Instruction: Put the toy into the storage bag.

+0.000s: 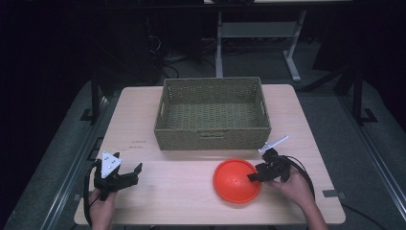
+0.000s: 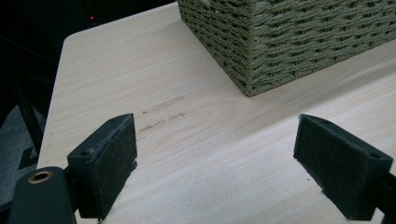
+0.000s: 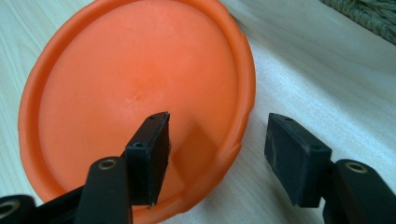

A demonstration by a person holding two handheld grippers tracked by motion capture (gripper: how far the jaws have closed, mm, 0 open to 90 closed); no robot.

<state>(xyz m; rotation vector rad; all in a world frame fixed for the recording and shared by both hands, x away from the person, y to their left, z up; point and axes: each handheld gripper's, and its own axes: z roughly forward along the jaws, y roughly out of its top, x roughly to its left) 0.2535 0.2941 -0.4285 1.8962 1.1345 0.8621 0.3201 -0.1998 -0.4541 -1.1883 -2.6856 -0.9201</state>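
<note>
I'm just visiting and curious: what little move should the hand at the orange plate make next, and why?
Probably close the jaws further. The right gripper straddles the near rim of the orange plate, one pad inside, one outside, with a gap still showing, so it has no hold yet.

Matt orange plastic plate (image 3: 135,88), pale wood table (image 1: 143,124).

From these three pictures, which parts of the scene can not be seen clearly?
- High view: the near inner wall of the woven rectangular basket is hidden by its own front side.
- High view: the small dark marks on the pale wooden table are too small to read.
- Right gripper view: the near rim of the round orange plastic plate is partly covered by one pad of the right gripper.
- Left gripper view: the basket is cut off by the top and right edges.
</note>
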